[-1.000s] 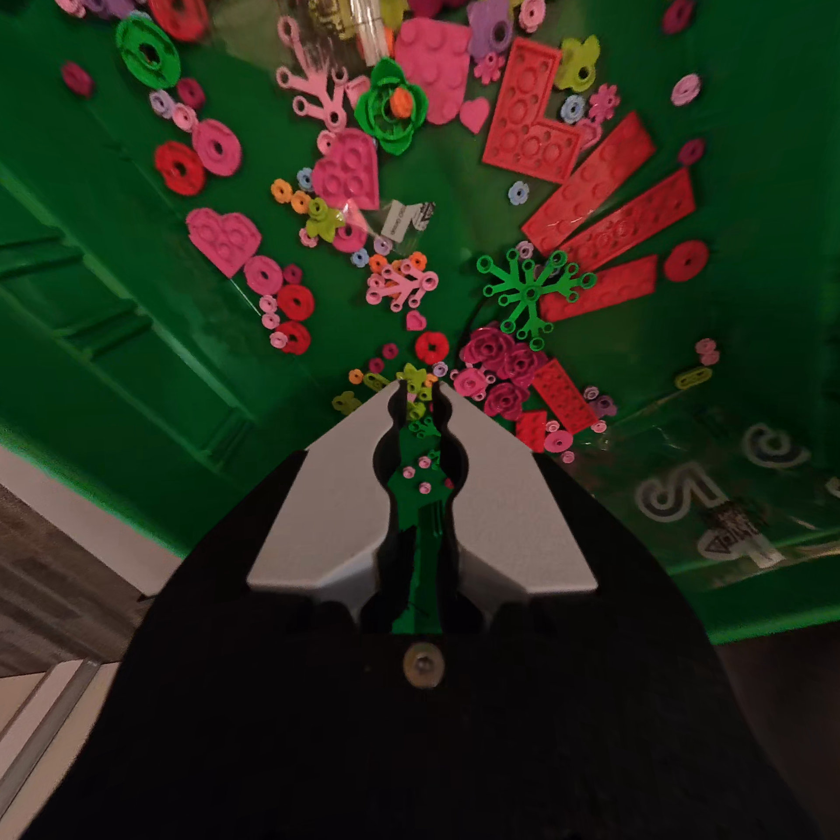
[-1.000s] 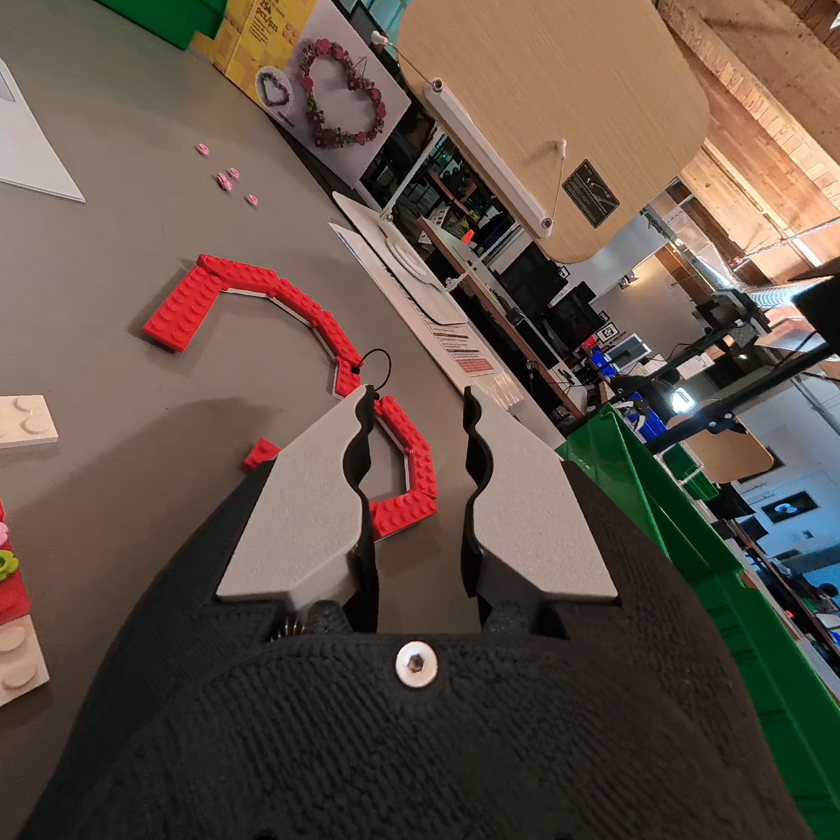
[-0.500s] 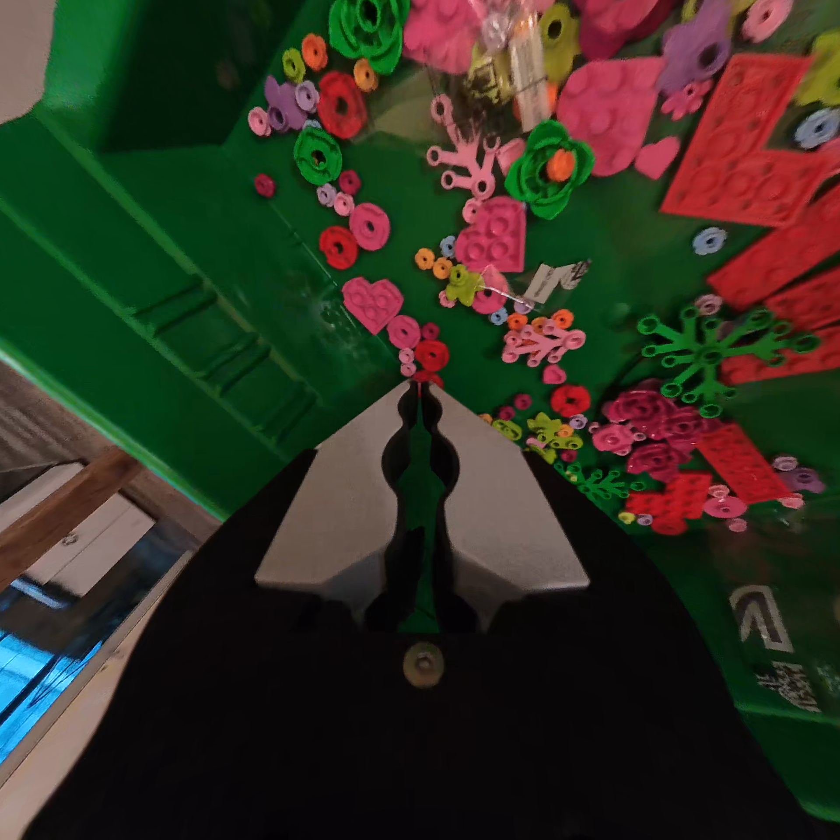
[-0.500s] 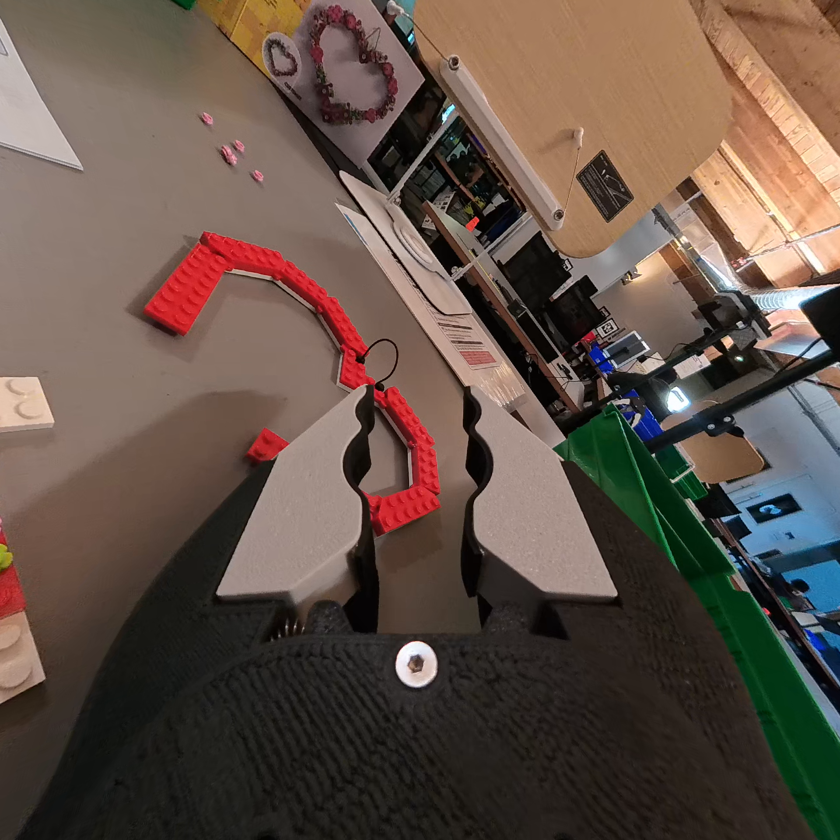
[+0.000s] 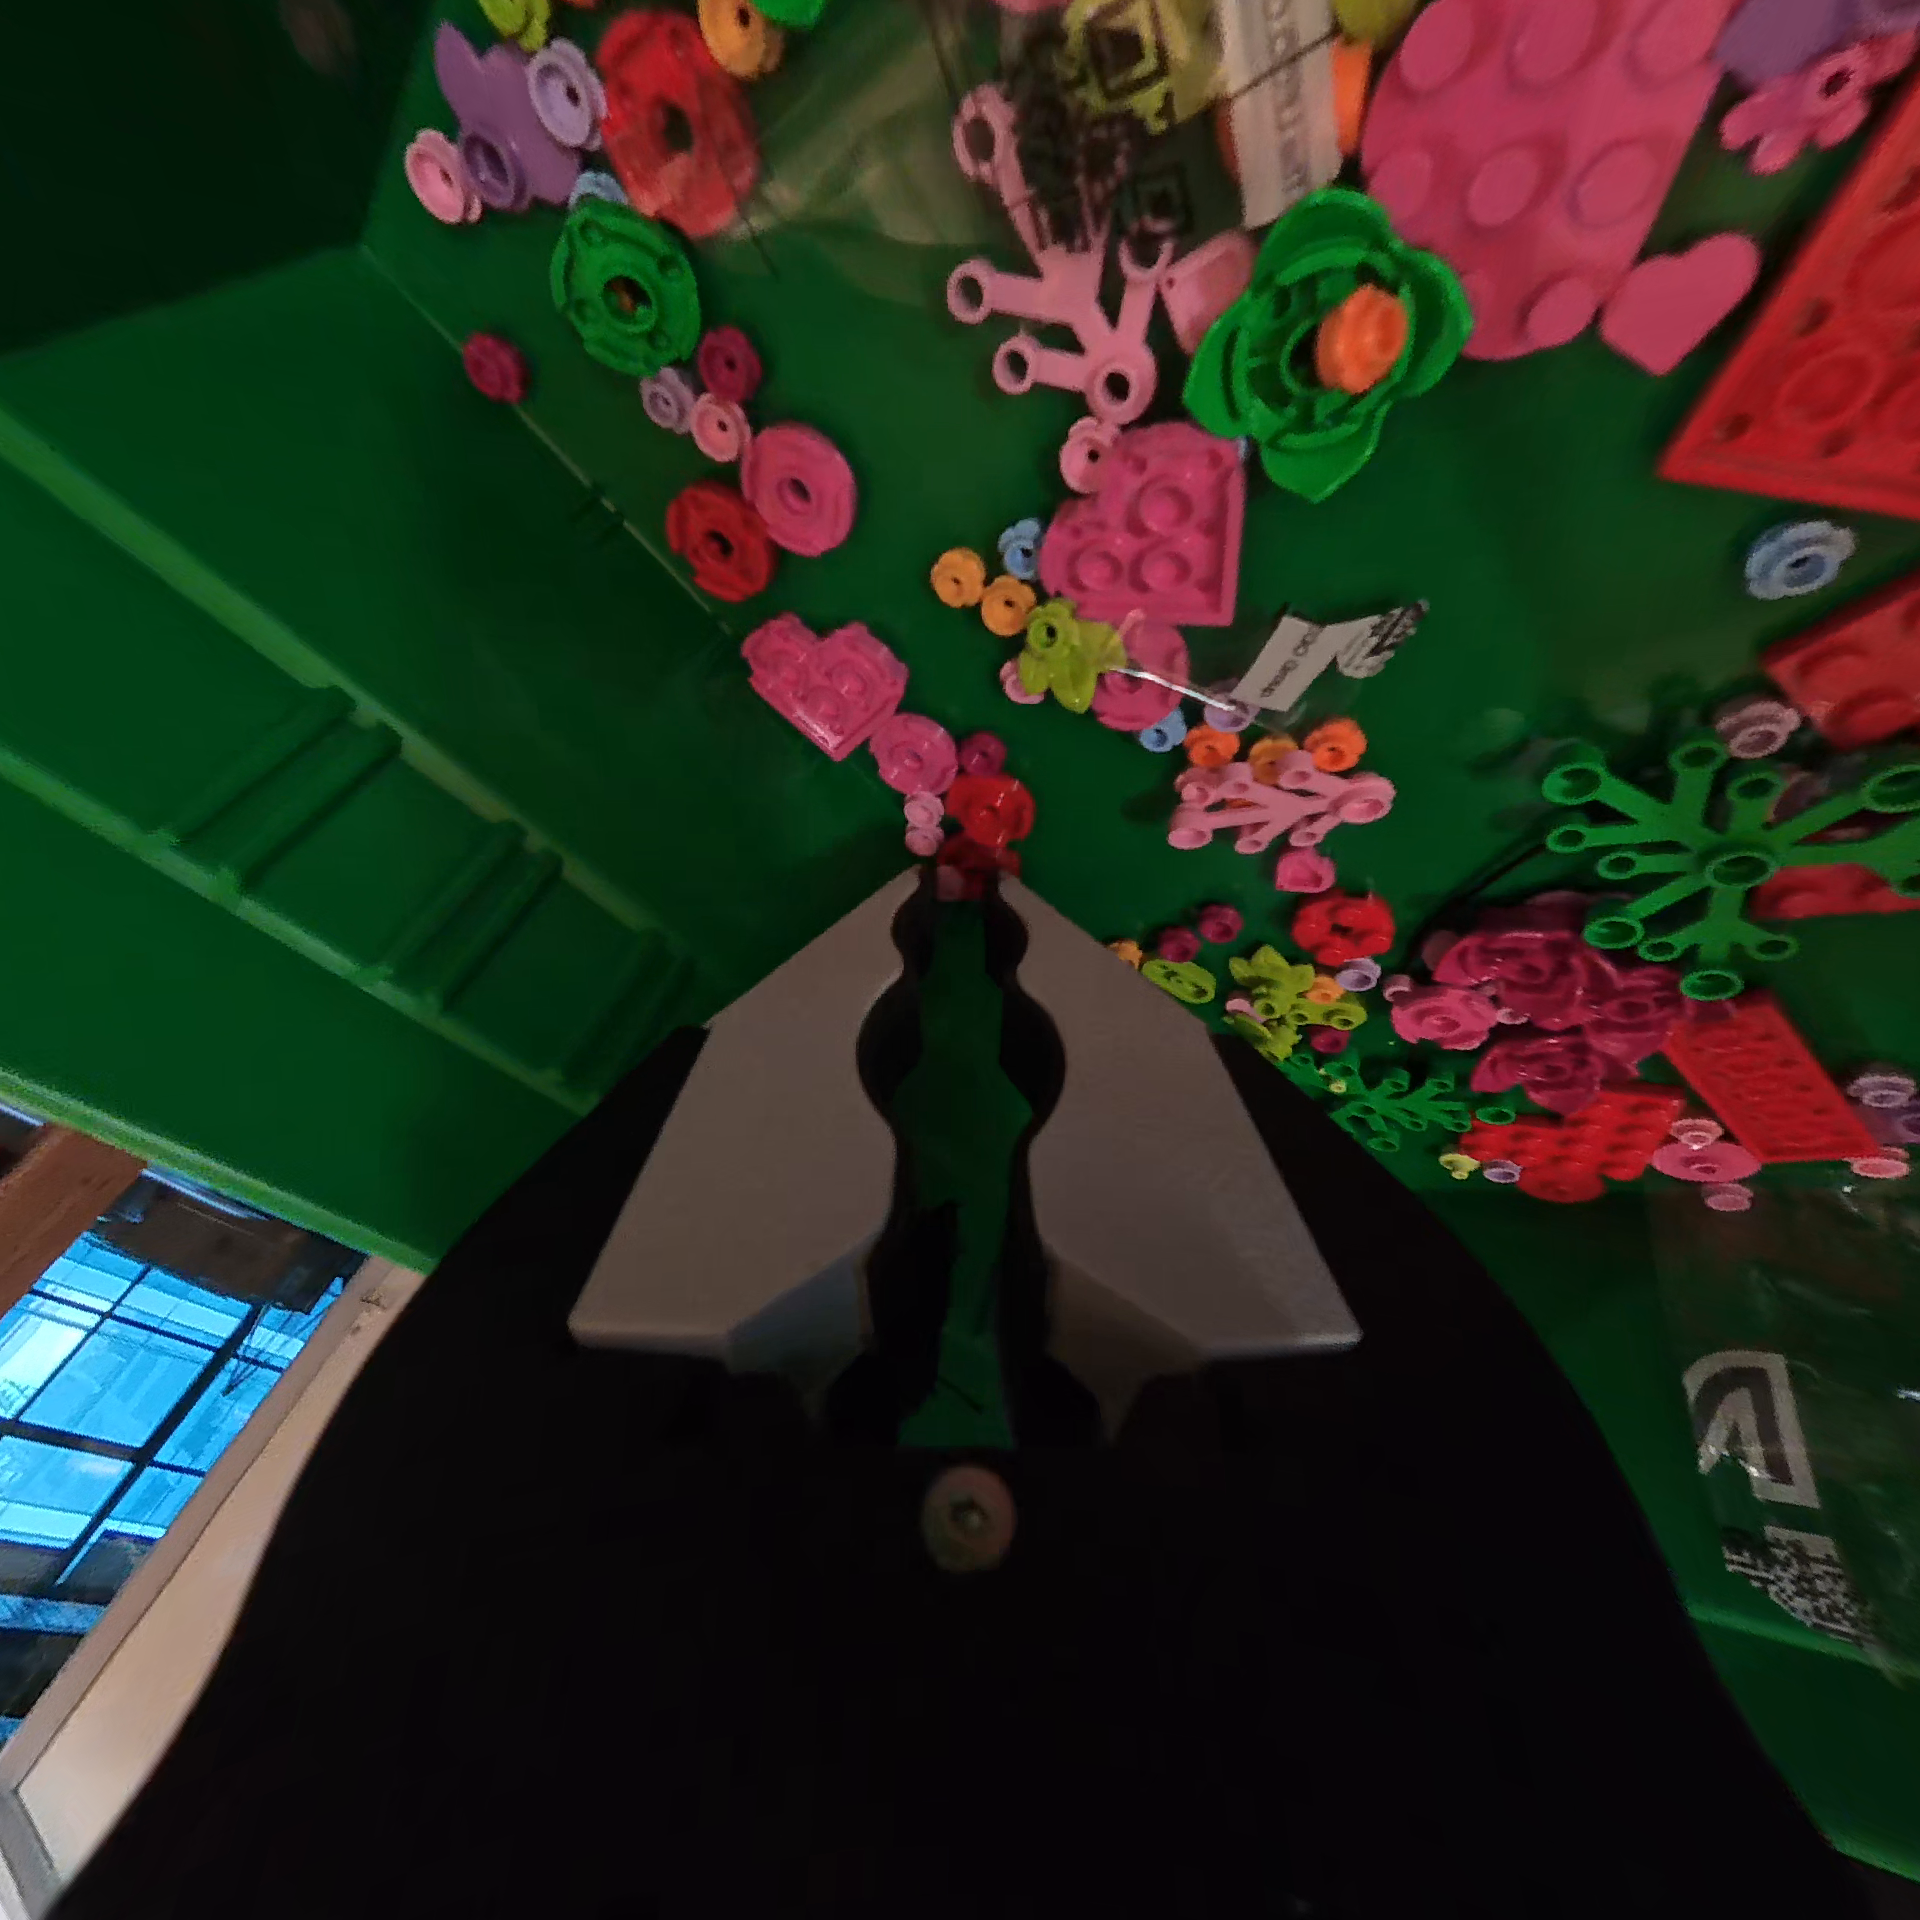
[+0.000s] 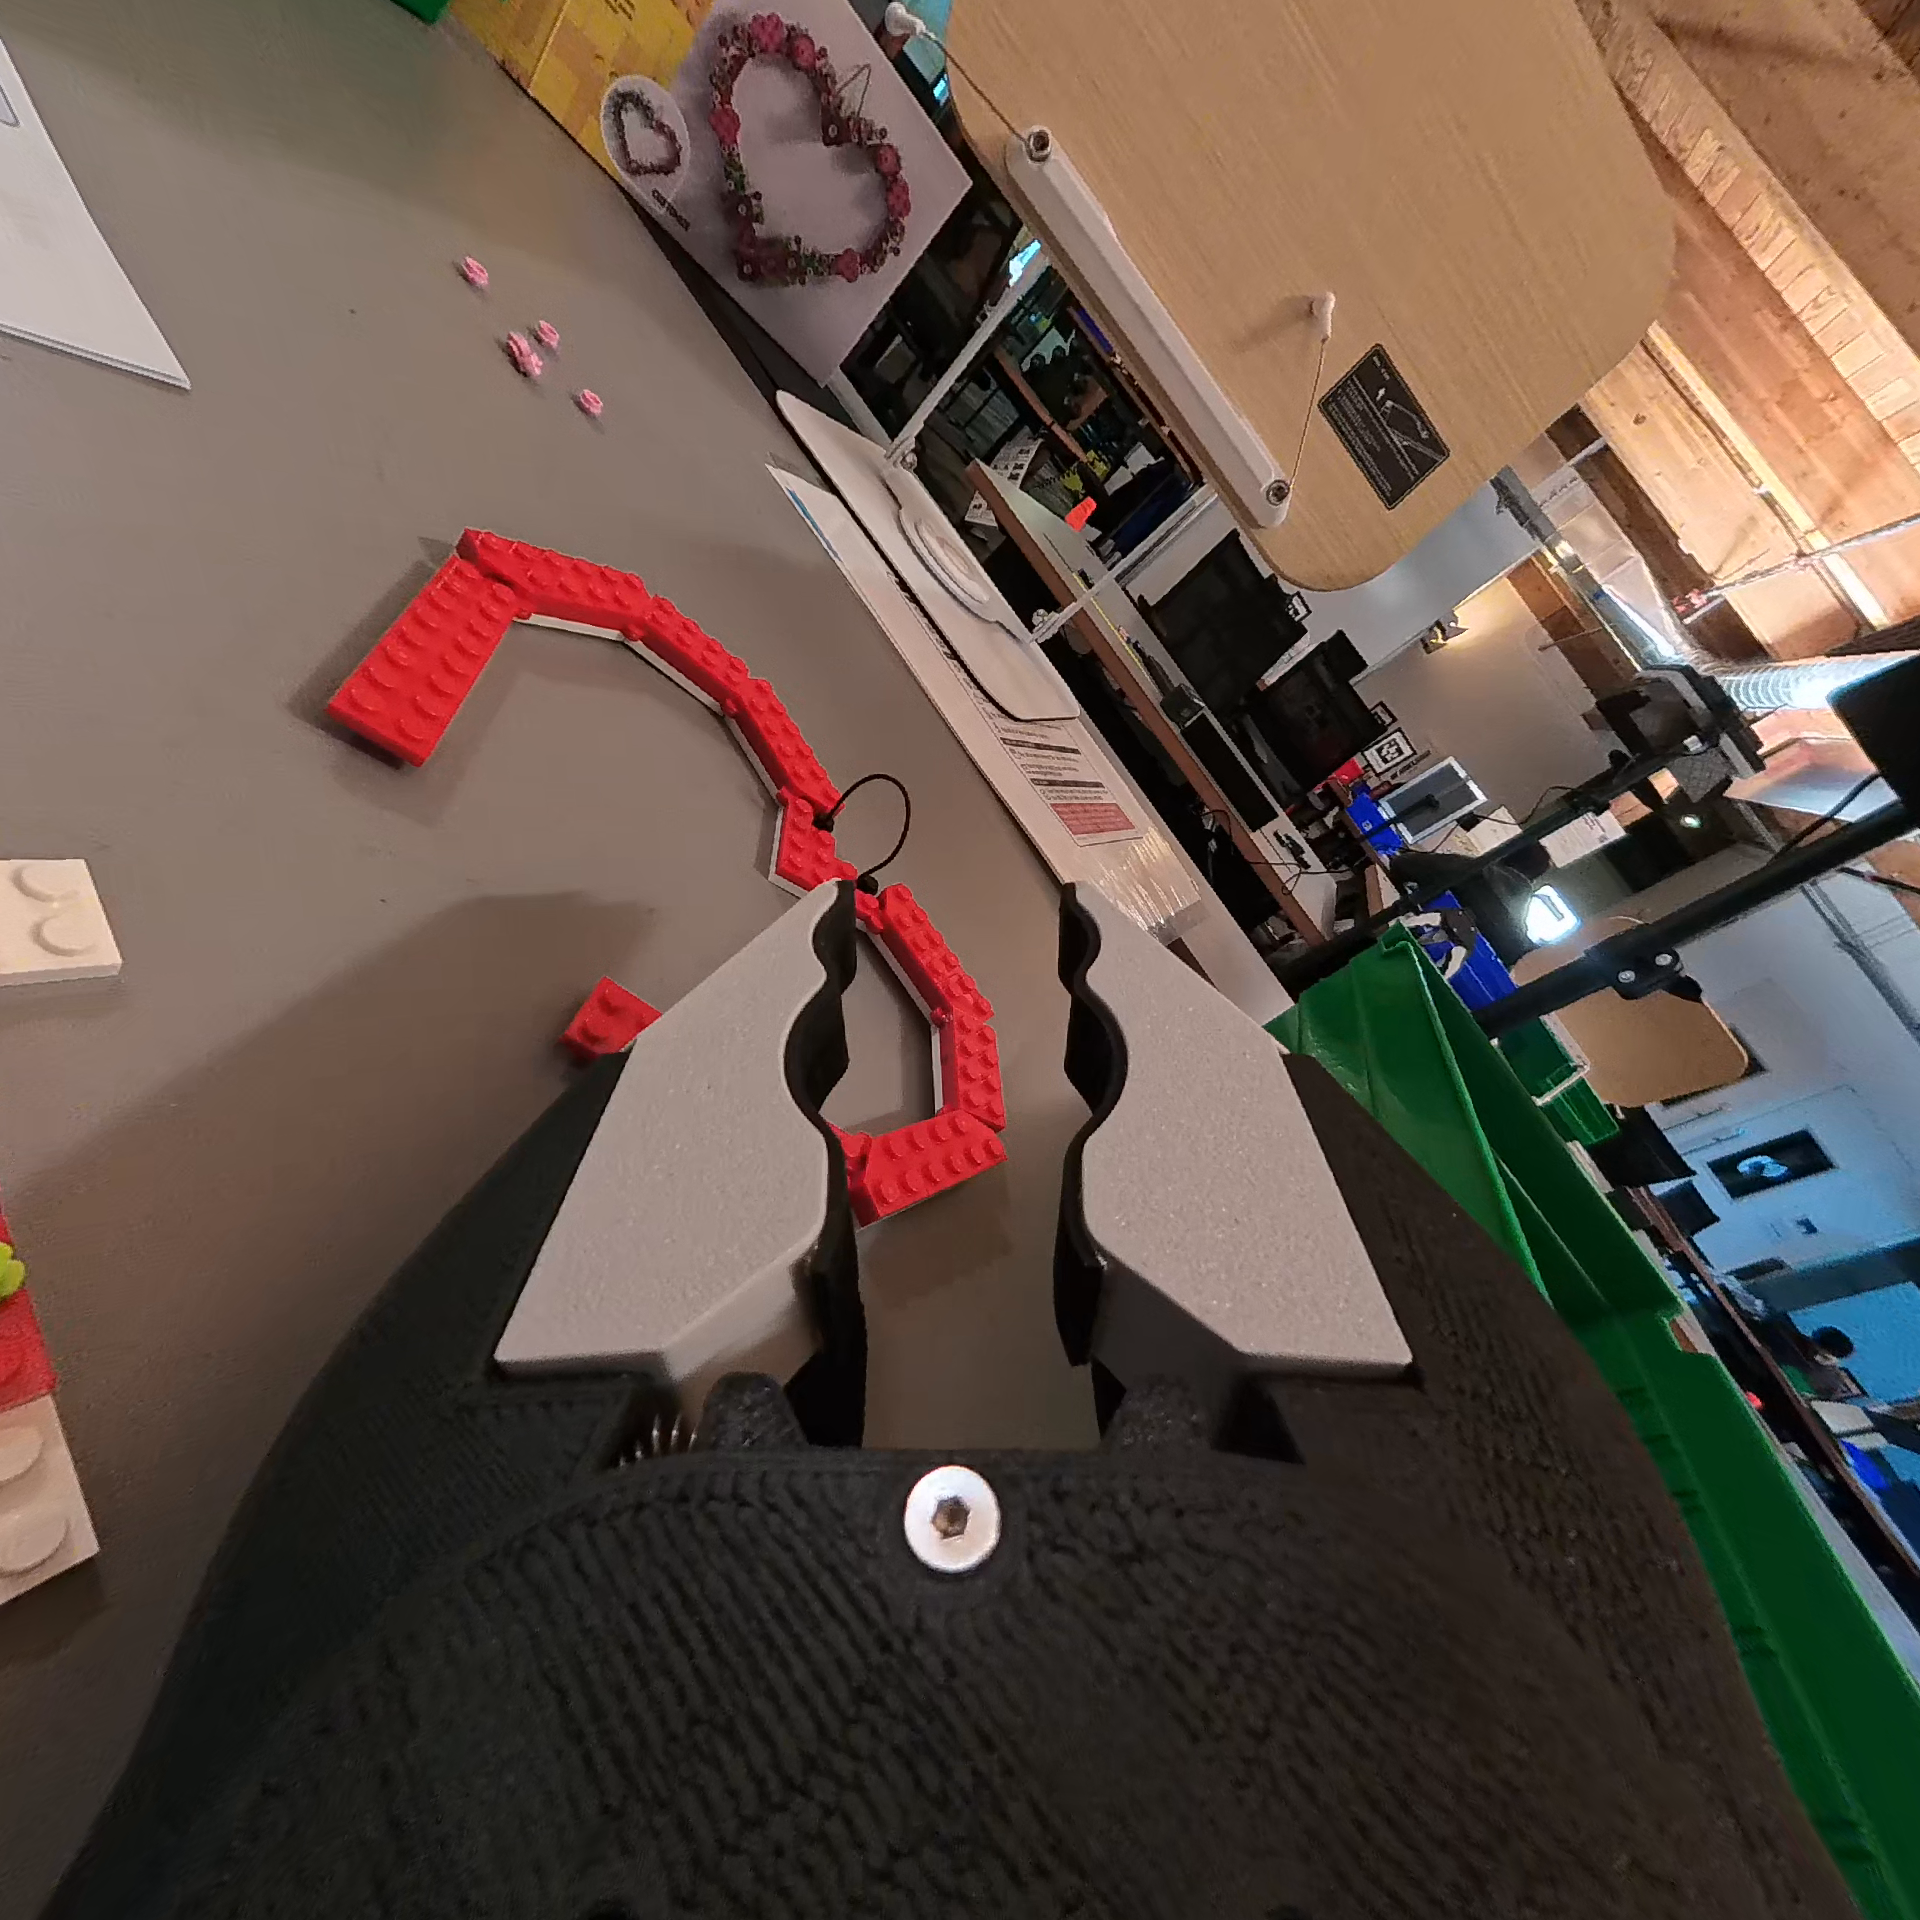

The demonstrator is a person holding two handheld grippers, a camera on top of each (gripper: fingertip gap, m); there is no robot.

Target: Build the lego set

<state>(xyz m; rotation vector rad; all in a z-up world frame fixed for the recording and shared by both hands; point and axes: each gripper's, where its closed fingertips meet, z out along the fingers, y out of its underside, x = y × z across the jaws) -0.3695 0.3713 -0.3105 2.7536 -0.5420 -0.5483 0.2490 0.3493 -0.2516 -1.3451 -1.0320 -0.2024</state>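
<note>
left gripper inside green bin, fingers nearly closed on small red round piece at tips, grip unconfirmed | piece dead ahead, round, no long axis | right gripper released, empty, above table; red heart frame just ahead, unfinished | left nearer

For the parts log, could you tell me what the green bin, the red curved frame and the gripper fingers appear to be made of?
Green bin: moulded plastic, probably, with a semi-gloss sheen and stiffening ribs in its wall.
Red curved frame: glossy plastic studded plates, joined in an arc.
Right gripper fingers: grey with a matte, grainy surface, likely 3D-printed plastic; the black body shows ridged layer lines.
</note>
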